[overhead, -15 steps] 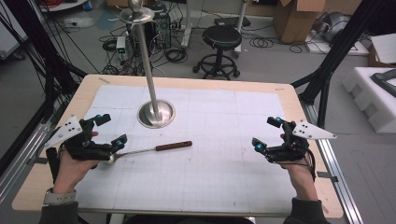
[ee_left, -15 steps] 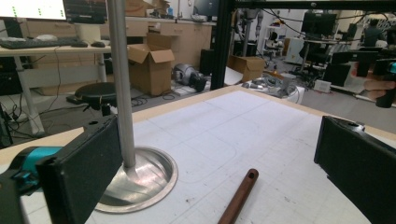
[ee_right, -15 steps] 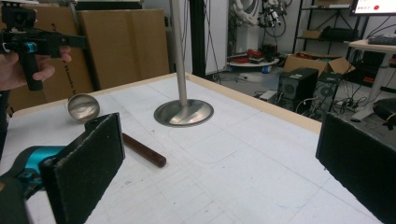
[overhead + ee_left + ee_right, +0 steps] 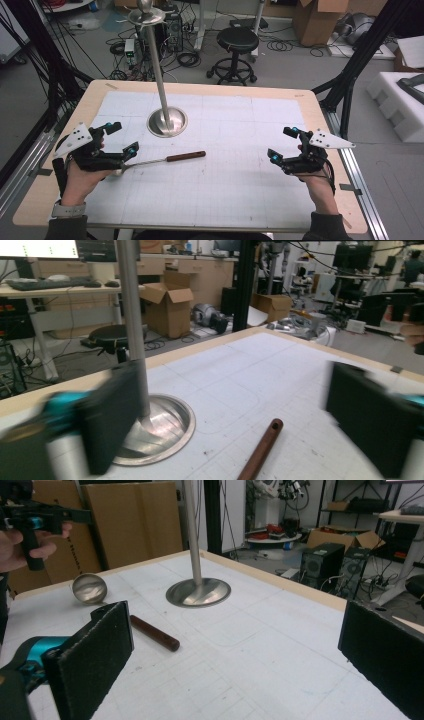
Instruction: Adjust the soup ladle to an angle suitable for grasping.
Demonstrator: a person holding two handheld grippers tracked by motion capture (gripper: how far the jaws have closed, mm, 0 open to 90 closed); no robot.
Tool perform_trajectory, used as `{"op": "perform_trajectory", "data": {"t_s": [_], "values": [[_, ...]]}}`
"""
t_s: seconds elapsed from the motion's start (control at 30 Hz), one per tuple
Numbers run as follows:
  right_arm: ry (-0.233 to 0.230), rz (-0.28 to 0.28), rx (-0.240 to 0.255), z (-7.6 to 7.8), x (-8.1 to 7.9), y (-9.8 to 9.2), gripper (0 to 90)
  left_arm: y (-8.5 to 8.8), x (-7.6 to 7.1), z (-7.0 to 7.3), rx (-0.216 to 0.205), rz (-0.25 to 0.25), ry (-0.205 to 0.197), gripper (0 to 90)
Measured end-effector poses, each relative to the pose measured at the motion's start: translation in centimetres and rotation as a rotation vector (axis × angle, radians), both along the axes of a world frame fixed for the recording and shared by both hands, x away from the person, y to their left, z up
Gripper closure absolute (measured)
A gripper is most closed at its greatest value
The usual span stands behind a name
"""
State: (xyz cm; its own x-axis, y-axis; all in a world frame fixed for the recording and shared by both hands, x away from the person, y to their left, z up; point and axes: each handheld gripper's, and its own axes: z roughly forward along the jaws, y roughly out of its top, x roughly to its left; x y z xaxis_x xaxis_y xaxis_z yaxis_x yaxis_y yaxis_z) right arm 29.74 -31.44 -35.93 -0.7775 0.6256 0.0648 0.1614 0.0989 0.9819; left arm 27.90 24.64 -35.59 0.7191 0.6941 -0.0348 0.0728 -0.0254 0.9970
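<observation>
A ladle with a brown handle (image 4: 186,156) and a thin metal shaft lies on the white mat. In the right gripper view I see its round steel bowl (image 4: 89,588) and its handle (image 4: 152,632). My left gripper (image 4: 123,137) hovers open over the bowl end, which it partly hides. From the left gripper view the handle end (image 4: 261,450) lies ahead between the blurred jaws of the left gripper (image 4: 230,425), with nothing gripped. My right gripper (image 4: 282,143) stands open at the right side of the mat, well away from the ladle, and nothing lies between the jaws of the right gripper (image 4: 235,665).
A steel stand with a tall pole (image 4: 159,75) and a round base (image 4: 167,122) rises from the mat's far left, just beyond the ladle. The wooden table edge (image 4: 200,86) frames the mat. A stool (image 4: 237,45) and cardboard boxes stand on the floor behind.
</observation>
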Motion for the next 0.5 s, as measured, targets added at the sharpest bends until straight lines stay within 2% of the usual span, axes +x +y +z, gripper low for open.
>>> {"op": "perform_trajectory", "data": {"t_s": [0.07,0.1,0.17,0.23,0.3,0.43,0.5], "values": [[0.001,-0.002,-0.002,0.0,0.0,0.0,0.0,-0.1,0.0,0.0,-0.001,-0.001,0.004,45.0],[0.002,0.001,-0.001,0.0,0.0,0.1,0.0,-0.1,0.0,0.0,0.004,-0.002,0.012,51.4],[0.002,0.003,0.0,0.0,0.0,0.1,0.0,-0.3,-0.1,-0.1,0.036,0.007,0.01,65.9],[0.001,0.005,0.003,0.0,-0.1,0.1,0.0,-0.6,-0.1,-0.3,0.061,0.006,0.012,85.2],[0.003,0.008,0.007,0.0,-0.1,0.1,0.0,-0.8,0.1,-0.5,0.061,-0.005,0.034,89.6],[0.001,0.013,0.01,0.0,0.0,0.1,0.0,-1.8,0.6,-0.8,0.105,-0.027,0.053,89.8],[0.004,0.013,0.013,0.0,0.0,0.1,0.0,-2.4,1.0,-1.2,0.118,-0.054,0.068,89.8]]}}
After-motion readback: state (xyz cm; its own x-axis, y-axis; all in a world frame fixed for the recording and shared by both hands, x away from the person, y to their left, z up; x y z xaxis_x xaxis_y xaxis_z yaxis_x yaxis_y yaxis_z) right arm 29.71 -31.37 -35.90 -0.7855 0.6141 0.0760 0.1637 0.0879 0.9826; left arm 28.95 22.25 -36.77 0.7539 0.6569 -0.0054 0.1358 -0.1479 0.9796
